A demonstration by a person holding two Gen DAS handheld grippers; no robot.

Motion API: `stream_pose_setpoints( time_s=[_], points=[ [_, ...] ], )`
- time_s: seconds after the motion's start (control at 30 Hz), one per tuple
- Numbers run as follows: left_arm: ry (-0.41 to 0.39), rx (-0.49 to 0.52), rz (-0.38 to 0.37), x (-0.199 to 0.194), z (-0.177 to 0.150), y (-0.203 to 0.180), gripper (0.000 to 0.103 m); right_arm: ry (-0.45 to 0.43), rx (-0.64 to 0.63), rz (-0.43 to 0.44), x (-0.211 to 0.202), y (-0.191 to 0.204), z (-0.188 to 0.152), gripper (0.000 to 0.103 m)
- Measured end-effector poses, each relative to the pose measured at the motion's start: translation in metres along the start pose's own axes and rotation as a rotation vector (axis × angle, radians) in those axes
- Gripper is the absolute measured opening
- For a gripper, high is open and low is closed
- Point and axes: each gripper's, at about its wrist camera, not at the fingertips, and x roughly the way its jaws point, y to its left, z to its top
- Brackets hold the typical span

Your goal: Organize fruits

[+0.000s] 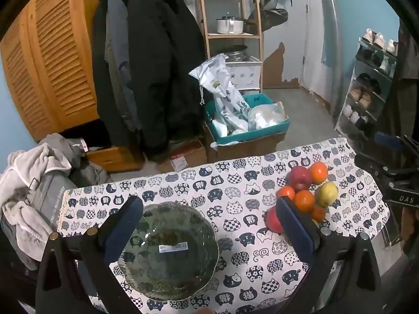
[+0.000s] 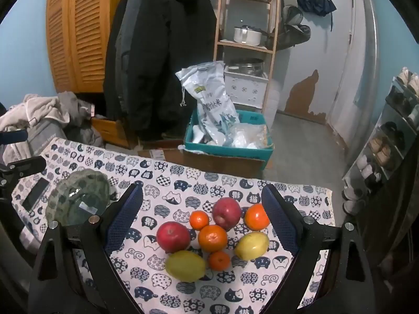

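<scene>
A green glass bowl stands empty on the cat-print tablecloth, below my open left gripper. The bowl also shows in the right wrist view at the left. A pile of fruit lies to the right: two red apples, several oranges and two yellow lemons. My open right gripper hovers over the pile, empty. In the left wrist view the pile sits beside the right finger.
The table's far edge drops to a floor with a teal crate on a cardboard box. Clothes are piled at the left. A shoe rack stands at the right. A black phone lies left of the bowl.
</scene>
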Motion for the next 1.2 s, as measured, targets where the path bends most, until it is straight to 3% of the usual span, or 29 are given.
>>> stream_pose_setpoints(
  time_s=[0.5,1.2],
  points=[
    [-0.023,0.007,-0.064,-0.003,0.000,-0.001,0.102,-0.005,0.001,0.009,-0.001,-0.005,0.003,0.090],
    [-0.035,0.016,-0.060,-0.003,-0.005,-0.004,0.102,-0.013,0.010,0.006,-0.003,-0.009,0.002,0.090]
  ],
)
